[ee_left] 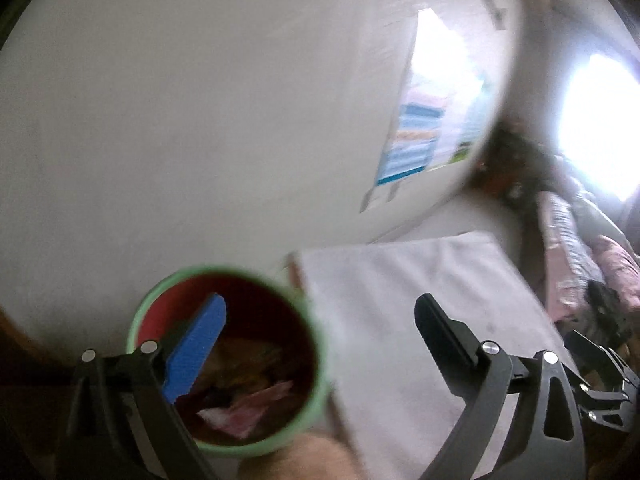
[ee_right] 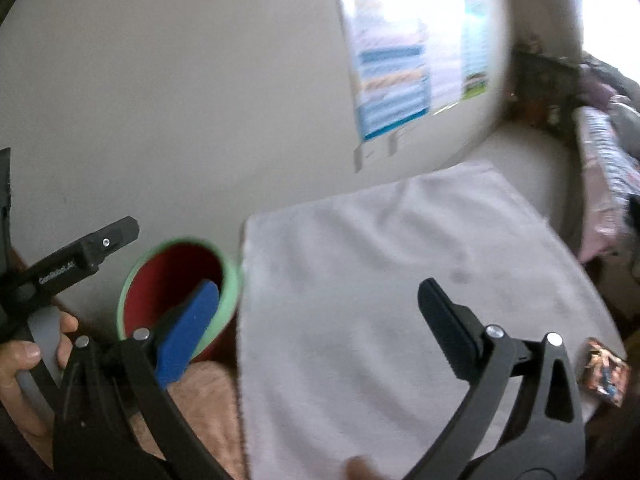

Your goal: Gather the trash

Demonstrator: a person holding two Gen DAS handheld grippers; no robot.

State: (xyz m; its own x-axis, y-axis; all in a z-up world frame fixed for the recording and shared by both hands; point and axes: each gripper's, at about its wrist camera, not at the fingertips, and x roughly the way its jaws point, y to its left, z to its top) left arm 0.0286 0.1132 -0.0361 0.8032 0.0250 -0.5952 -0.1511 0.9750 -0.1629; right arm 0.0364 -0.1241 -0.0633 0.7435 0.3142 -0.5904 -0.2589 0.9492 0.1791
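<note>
Left wrist view: left gripper (ee_left: 316, 340) spread wide, nothing held; bin (ee_left: 228, 360) below, trash (ee_left: 244, 412) lying inside
Right gripper (ee_right: 316, 328): released, empty
Next step: wrapper (ee_right: 606, 376) at cloth (ee_right: 380, 280) edge is best approached squarely
Unclear: bin contents blurred, wrapper partly cut off

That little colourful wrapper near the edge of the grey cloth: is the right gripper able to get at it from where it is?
Probably yes. The right gripper is open and empty, and the wrapper lies alone on the cloth, just outside its black finger. Nothing sits between them; it would need to swing sideways.
</note>
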